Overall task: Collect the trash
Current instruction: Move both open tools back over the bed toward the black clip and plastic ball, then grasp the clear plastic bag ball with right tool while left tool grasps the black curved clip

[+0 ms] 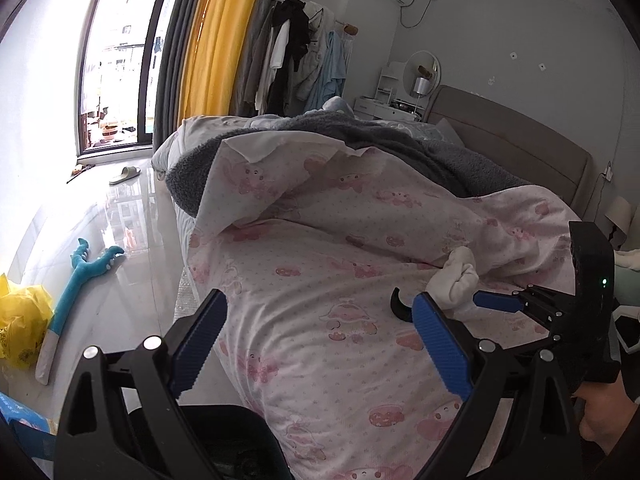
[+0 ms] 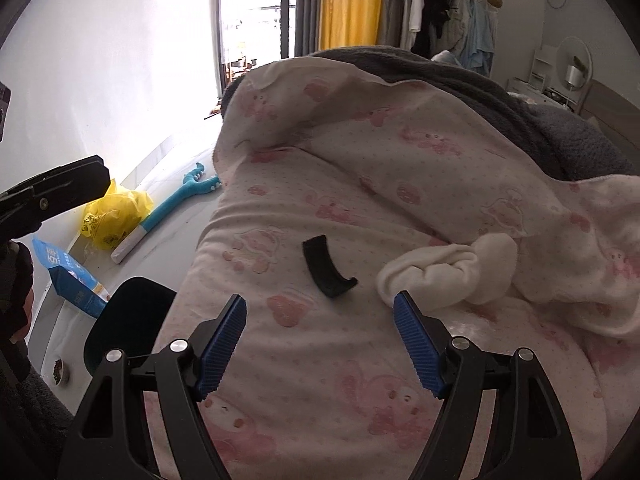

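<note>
Fingers of the right gripper [image 2: 320, 344] stood spread and empty above the pink quilt [image 2: 304, 400]. Just beyond them lay a curved black plastic scrap [image 2: 326, 268], a white sock [image 2: 448, 276] to its right. Closing squarely across the scrap's narrow width would likely avoid pinching fabric. The left gripper [image 1: 320, 344] was spread too.

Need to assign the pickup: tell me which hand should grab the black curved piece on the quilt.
Right. The right gripper has open jaws pointing at the black curved piece, just ahead on the quilt. The left gripper sits off to its side.
</note>
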### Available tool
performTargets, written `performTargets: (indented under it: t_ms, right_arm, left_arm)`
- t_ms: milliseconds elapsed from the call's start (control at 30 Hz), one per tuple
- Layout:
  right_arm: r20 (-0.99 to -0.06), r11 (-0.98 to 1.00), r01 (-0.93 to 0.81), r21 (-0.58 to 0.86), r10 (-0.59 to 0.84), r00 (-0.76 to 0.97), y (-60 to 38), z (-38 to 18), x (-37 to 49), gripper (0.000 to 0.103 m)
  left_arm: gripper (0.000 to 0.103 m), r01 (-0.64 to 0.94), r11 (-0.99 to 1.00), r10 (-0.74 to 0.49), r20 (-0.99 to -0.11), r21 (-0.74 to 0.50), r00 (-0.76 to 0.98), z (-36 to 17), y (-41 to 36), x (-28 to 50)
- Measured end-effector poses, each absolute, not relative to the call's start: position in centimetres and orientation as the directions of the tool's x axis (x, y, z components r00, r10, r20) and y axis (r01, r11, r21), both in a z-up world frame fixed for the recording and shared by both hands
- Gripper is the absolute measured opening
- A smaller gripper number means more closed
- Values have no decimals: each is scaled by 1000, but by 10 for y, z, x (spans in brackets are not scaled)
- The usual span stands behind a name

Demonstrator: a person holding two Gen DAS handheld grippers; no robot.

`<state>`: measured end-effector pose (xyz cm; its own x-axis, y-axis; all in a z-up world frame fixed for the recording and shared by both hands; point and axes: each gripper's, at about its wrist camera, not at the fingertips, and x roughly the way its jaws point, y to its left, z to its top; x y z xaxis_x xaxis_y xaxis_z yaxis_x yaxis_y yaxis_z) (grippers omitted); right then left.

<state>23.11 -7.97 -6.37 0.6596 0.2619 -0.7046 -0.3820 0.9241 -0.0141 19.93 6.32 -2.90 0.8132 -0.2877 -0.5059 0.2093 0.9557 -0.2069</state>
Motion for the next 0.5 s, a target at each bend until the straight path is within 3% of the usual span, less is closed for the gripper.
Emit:
performTargets:
  t_ms: [500]
  right_arm:
    - [-724, 966, -254, 38, 202, 659, -140, -81, 254, 77]
  left_arm:
    - [95, 316, 932, -361, -533, -178, 765, -48, 17, 231]
